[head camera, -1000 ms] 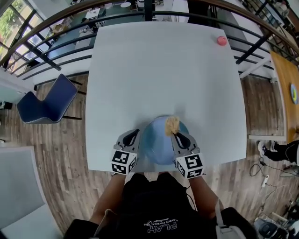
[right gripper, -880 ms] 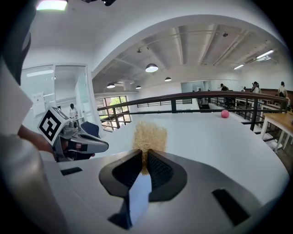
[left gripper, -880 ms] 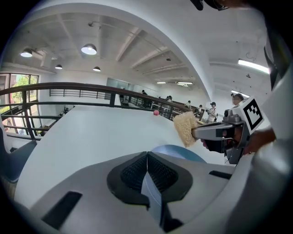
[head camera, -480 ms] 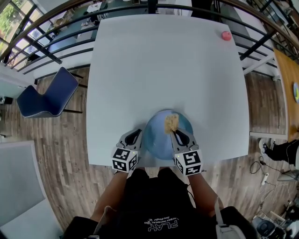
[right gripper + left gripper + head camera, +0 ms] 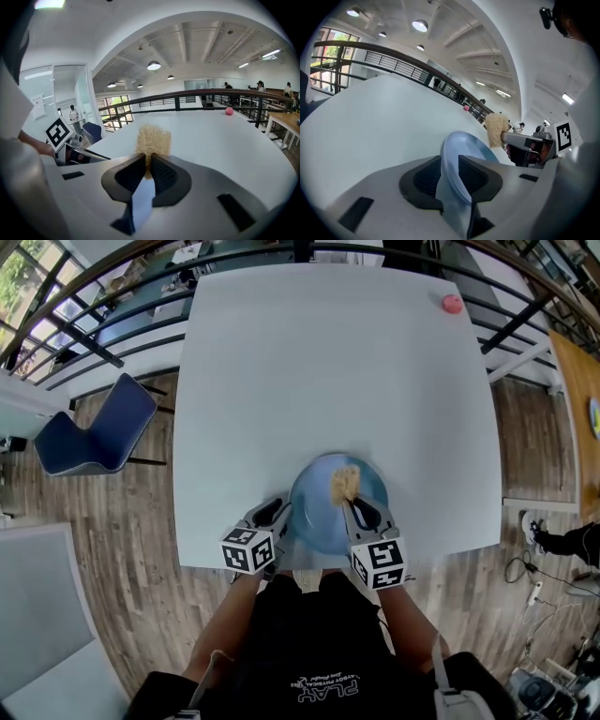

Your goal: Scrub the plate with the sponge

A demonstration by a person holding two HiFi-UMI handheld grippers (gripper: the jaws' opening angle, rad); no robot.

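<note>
In the left gripper view, the left gripper's (image 5: 450, 169) jaws, just opening, stand loosely around the blue plate's (image 5: 460, 144) rim. The right gripper (image 5: 146, 169) pinches the sponge (image 5: 153, 138). Only the head view shows the plate lying at the white table's (image 5: 328, 371) near edge (sponge above it).

Left tongs (image 5: 283, 514) just opening, plate (image 5: 323, 517) between them; right tongs (image 5: 349, 504) clamped on sponge (image 5: 345, 484); both angled downward.
</note>
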